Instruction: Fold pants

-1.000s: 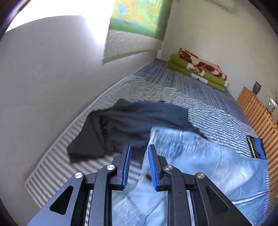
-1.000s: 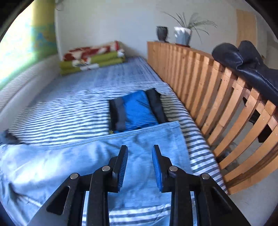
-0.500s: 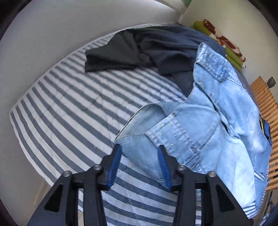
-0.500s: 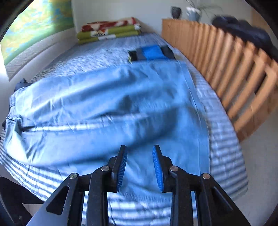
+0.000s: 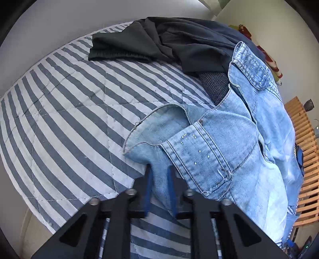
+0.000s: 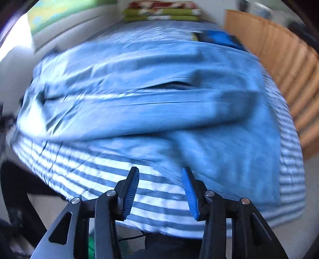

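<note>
**Jeans pinched at the waist, right gripper spread**

The left gripper (image 5: 159, 179) is seen pressed onto a fold of the light blue jeans (image 5: 229, 143) near the waistband, with denim caught between its blue pads. The right gripper (image 6: 160, 185) is held spread wide above the near edge of the bed, its pads apart and nothing between them; the hem end of the jeans (image 6: 159, 103) lies just beyond its fingertips.

The jeans are laid across a bed covered by a quilted sheet (image 5: 69, 111) in grey and white stripes. A crumpled dark garment (image 5: 159, 43) is piled beside the waistband, partly under it. A slatted wooden rail (image 6: 279, 65) runs along the far side of the bed, and folded blankets (image 6: 161, 12) are stacked at its head. A folded blue item (image 6: 219, 37) rests beyond the jeans.

The denim is stitched, with small shiny studs on the waistband. The right view is blurred.
</note>
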`<state>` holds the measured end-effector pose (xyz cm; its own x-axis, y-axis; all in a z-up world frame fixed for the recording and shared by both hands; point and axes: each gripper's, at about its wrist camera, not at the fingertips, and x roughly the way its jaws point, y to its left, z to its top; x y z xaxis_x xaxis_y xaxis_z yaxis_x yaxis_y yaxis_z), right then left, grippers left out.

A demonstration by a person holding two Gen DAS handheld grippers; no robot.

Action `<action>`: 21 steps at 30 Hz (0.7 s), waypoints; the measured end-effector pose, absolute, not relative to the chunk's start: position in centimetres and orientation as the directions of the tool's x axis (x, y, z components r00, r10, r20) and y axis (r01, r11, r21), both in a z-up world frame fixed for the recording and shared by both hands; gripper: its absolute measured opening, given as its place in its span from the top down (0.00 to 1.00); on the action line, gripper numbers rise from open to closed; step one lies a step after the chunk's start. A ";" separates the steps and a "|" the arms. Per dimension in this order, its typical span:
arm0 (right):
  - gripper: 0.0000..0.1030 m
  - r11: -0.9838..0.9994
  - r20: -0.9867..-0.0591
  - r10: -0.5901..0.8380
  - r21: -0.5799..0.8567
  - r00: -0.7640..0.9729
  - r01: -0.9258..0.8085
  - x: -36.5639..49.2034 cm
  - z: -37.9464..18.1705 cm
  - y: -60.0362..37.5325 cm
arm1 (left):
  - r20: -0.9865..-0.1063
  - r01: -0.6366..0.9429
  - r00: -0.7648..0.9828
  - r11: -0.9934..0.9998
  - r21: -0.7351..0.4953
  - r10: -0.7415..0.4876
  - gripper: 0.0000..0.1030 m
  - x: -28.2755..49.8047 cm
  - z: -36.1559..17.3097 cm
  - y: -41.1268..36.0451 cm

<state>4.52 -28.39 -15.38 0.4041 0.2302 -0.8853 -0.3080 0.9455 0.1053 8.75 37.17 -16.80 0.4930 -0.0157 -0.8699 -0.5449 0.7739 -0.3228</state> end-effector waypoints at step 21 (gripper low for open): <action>0.97 0.859 -0.805 0.156 -0.175 0.573 -0.480 2.1 -6.5 -29.0 | -0.749 -0.451 0.659 0.834 -0.319 0.070 0.94 5.5 -0.1 34.1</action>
<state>2.14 -28.98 -6.49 0.5727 0.1564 -0.8047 -0.4805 0.8594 -0.1749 5.45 34.12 -0.05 0.6594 0.0700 -0.7485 -0.4505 0.8338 -0.3189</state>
